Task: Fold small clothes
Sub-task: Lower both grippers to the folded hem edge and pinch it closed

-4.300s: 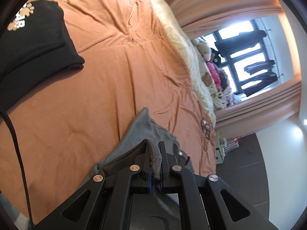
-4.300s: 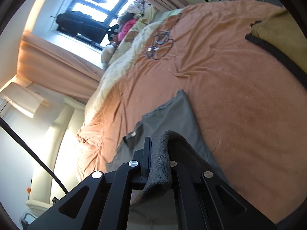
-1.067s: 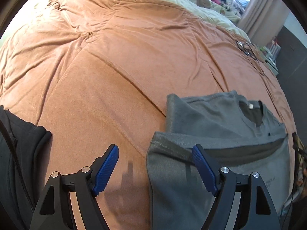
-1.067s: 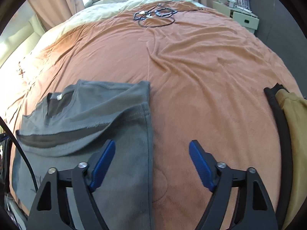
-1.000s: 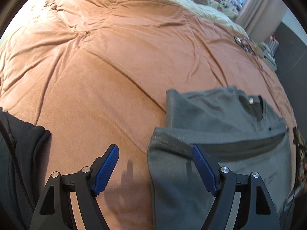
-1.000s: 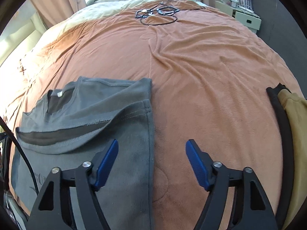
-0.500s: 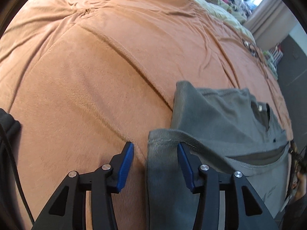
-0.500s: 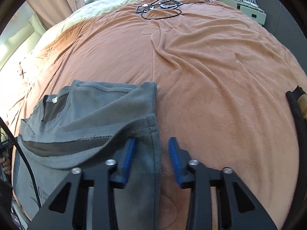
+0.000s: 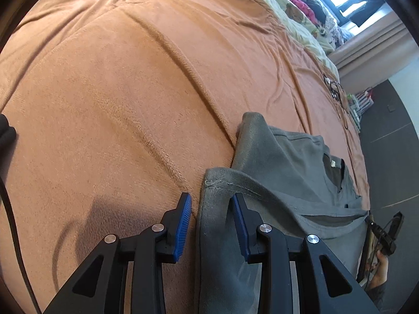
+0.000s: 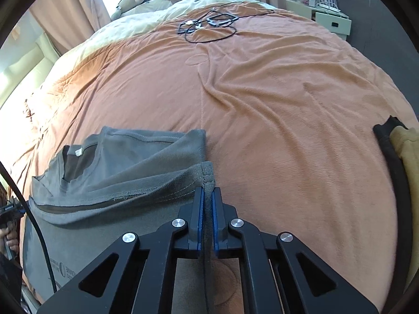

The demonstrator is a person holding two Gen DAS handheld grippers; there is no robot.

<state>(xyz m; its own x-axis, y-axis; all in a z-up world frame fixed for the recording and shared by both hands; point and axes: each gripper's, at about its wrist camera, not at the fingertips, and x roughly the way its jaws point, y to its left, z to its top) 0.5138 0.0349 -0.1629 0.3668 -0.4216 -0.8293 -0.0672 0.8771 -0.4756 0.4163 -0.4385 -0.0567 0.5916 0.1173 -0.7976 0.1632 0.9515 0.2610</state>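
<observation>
From the left wrist view, the left tongs [image 9: 210,216] had just been closing and stood astride the hemmed left corner of the grey T-shirt [image 9: 282,162], which lay part-folded near the edge of the bed [image 9: 131,91] on its orange blanket. The blue pads [image 9: 183,225] had a gap between them, and the left-hand one looked clear of the cloth; whether the right-hand one already pressed on it I could not tell. To my eye the grip was not yet made. The hem corner stood up a little from the blanket, likely why the tongs came at it from above and straddled the edge rather than sliding under it. A dark garment [image 9: 6,130] peeked in at the far left, well apart, and a person's hand [image 9: 381,264] showed at the lower right beyond the shirt. From the right wrist view, the right tongs [image 10: 207,217] were clamped on the shirt's matching right hem corner, the grey cloth pinched upright between their pads. Holding both corners of one edge would let the person lift and carry that edge evenly over the collar end. A tangle of black cable [image 10: 209,24] lay far up the bed, and a yellow garment with dark trim [image 10: 403,162] sat at the right.
</observation>
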